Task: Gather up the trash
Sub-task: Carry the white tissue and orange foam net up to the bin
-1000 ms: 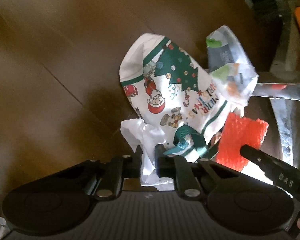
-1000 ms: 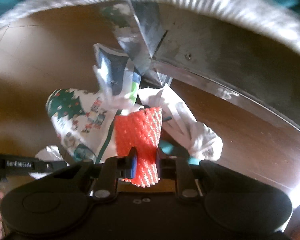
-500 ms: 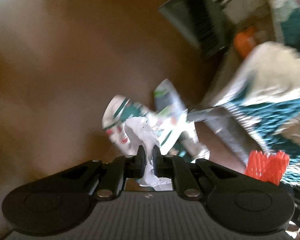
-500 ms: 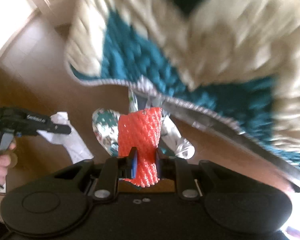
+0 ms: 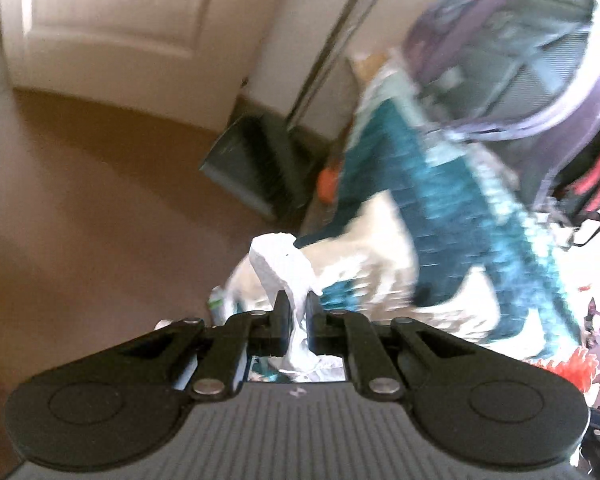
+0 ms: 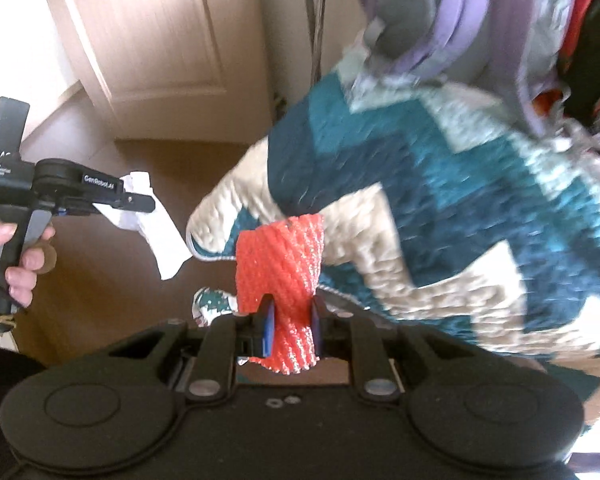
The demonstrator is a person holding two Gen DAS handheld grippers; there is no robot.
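Crumpled tissue (image 5: 286,268) pinched in left gripper (image 5: 297,312); foam net (image 6: 286,268) clamped in right gripper (image 6: 292,320); surroundings blurred.

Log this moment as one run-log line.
left gripper: shut on crumpled white paper | right gripper: shut on orange-red foam net sleeve | left on brown floor: Christmas-print wrapper
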